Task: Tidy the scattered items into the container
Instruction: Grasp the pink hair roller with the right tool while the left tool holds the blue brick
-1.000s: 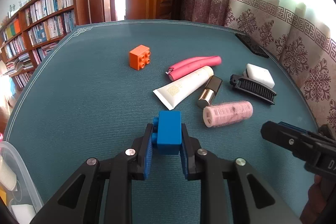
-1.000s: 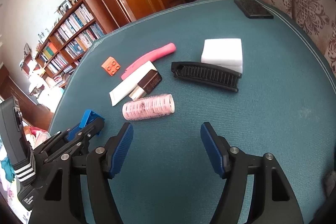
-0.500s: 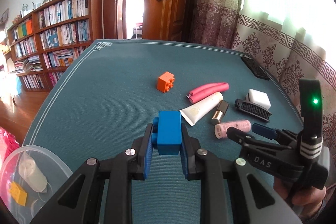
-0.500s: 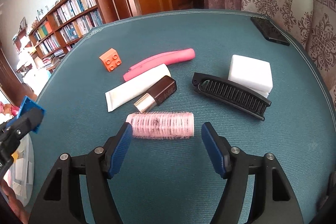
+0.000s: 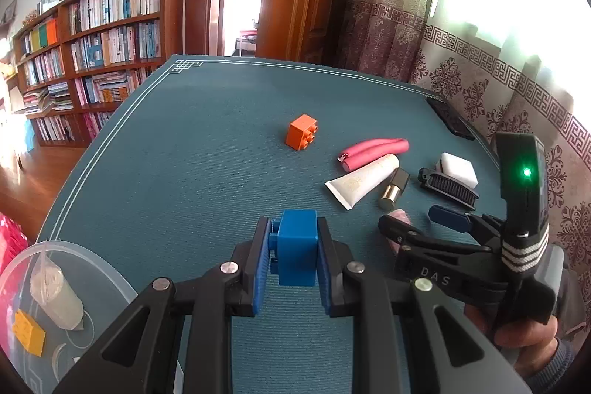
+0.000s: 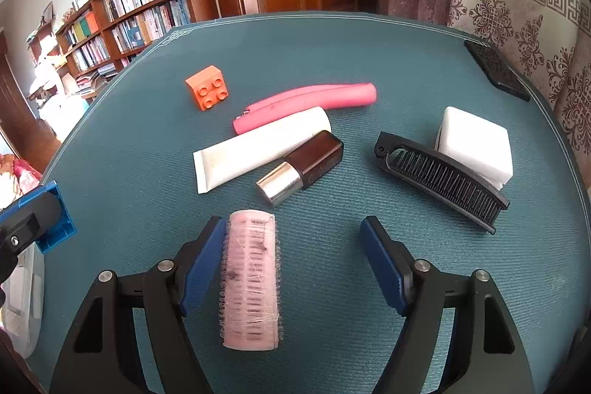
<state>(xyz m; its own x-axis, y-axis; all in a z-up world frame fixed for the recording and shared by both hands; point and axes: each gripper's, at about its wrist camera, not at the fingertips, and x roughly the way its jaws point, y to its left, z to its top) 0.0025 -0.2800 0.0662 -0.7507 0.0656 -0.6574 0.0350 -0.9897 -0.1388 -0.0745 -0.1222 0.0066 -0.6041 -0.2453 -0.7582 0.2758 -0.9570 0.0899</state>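
Pink and bristly, the roller [image 6: 250,281] lies on the teal worktop [image 6: 369,54] inside the span of the right hand-held gripper [image 6: 293,264], whose fingers are spread wide. It sits off-centre: its side is touching or just beside the left finger [image 6: 205,261], while the right finger stands well apart from it. The roller's long axis runs nearly along the gripper's reach, pointing away from the camera, so a closing would likely pinch it across its round body. For an even grip the gripper probably needs a small shift to its left first, or the roller may roll or be pushed sideways as the fingers meet.

The left hand-held gripper [image 5: 295,261] is clamped on a blue block [image 5: 297,252], carried above the worktop. The clear container [image 5: 92,264] lies to its lower left at the worktop's edge, with a yellow piece [image 5: 27,338] and a pale wrapped item [image 5: 55,294] already in it. By my reading the block goes there next, and the left hand is clearly the nearer one to the container.

Still scattered beyond the roller: a brown bottle [image 6: 301,167], a white tube [image 6: 258,146], a pink case [image 6: 306,102], an orange block [image 6: 207,87], a black comb [image 6: 441,180] and a white sponge [image 6: 476,143] touching behind it.
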